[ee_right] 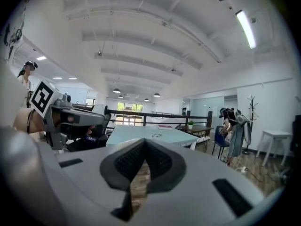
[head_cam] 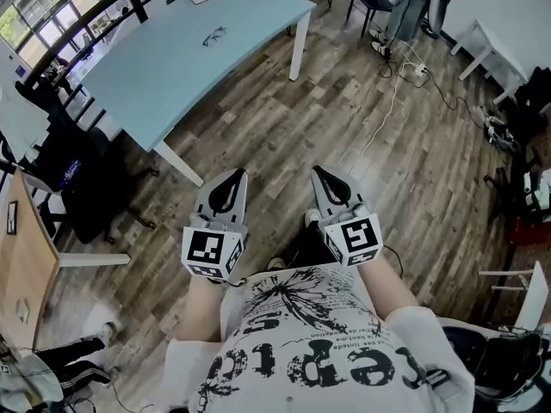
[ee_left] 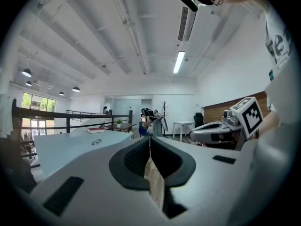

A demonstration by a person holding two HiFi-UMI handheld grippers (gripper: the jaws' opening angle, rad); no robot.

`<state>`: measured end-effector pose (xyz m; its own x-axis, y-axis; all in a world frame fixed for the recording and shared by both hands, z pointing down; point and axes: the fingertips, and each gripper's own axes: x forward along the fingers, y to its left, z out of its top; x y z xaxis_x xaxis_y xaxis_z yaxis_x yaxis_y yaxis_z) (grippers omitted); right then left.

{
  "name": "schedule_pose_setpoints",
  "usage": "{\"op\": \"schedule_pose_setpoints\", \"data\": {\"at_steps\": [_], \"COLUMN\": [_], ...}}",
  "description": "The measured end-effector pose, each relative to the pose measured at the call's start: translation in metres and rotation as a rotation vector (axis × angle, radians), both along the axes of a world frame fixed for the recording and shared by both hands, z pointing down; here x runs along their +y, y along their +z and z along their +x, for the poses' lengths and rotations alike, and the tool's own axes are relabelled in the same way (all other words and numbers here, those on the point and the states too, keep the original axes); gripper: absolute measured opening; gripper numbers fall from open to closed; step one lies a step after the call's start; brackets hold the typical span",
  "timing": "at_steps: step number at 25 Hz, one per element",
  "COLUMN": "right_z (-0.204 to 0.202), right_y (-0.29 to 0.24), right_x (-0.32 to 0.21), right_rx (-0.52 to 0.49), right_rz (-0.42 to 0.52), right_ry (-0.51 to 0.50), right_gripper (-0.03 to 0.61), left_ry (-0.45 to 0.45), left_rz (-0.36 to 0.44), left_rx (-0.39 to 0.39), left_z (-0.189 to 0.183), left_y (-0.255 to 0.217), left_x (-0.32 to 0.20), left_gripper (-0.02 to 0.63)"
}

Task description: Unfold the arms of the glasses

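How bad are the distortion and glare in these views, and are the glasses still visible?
Head view: fisheye bends the table edges; glasses tiny but distinct. Left gripper view: dark round vignette, ceiling light strip blown out. Right gripper view: same vignette, far windows bright.

Print on the shirt point(head_cam: 327, 317); none legible.

left gripper point(head_cam: 227, 185): jaws together, empty | right gripper point(head_cam: 331, 187): jaws together, empty (side by side, level)
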<state>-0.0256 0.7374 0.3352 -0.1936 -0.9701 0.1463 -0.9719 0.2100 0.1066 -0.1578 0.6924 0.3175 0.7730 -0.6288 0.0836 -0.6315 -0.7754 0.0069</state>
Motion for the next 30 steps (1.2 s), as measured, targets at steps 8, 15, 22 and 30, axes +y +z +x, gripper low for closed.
{"op": "schedule_pose_setpoints", "data": {"at_steps": [8, 15, 22, 30], "right_z": [0.037, 0.117, 0.196, 0.223], "right_y": [0.018, 0.012, 0.005, 0.016], "right_x": [-0.088, -0.199, -0.31, -0.405], "right_rx": [0.007, -0.004, -0.003, 0.015], "right_rz": [-0.007, 0.002, -0.029, -0.069], "right_ry": [-0.078, -0.177, -0.288, -0.372], "right_gripper": [0.011, 0.011, 0.011, 0.011], "left_ry": [-0.071, -0.18, -0.284, -0.355], "left_rz": [-0.018, -0.018, -0.032, -0.041], "left_rx": [-0.028, -0.037, -0.021, -0.056], "left_z": [0.036, 0.106, 0.184, 0.21], "left_y": [0.015, 0.014, 0.008, 0.013], "left_x": [-0.073, -0.17, -0.266, -0.351], "left_gripper": [0.021, 0.021, 0.021, 0.021]}}
